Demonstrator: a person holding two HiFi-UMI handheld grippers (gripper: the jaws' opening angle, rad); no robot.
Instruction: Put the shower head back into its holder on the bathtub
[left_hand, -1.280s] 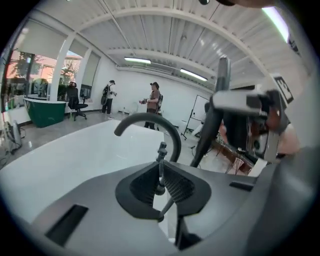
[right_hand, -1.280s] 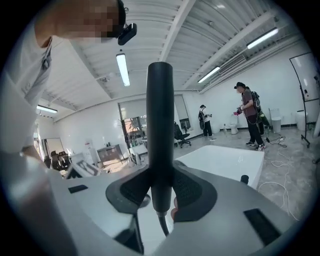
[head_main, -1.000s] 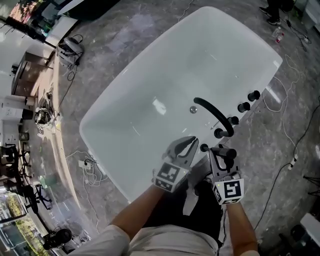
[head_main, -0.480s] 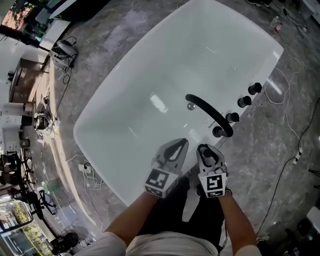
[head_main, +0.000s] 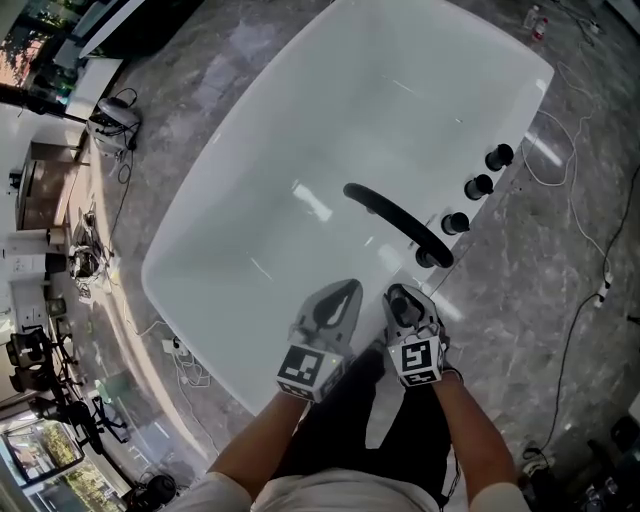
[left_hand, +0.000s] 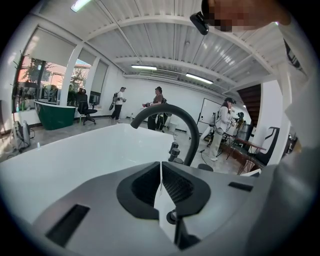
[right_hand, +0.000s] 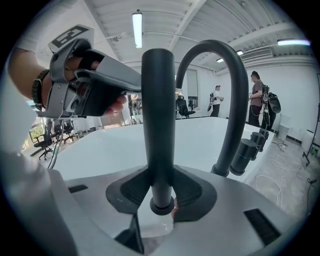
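My right gripper (head_main: 403, 300) is shut on the black rod-shaped shower head (right_hand: 158, 115). It holds the rod upright over the near rim of the white bathtub (head_main: 420, 90). Just beyond it the black arched spout (right_hand: 220, 95) rises from the rim, with three black knobs (head_main: 478, 186) in a row behind. My left gripper (head_main: 340, 295) hovers beside the right one over the tub's near edge. Its jaws are closing, the tips meet, and nothing is between them (left_hand: 160, 167). I cannot make out the holder; the right gripper covers that part of the rim.
The tub stands on a grey marble floor (head_main: 560, 300). White and black cables (head_main: 575, 215) trail to the right, and a power strip with cords (head_main: 180, 350) lies to the left. Several people (left_hand: 158, 107) stand far across the room.
Both grippers have sunk toward the tub's near rim, the right one farther, carrying the shower head. The left jaws have narrowed until their tips meet.
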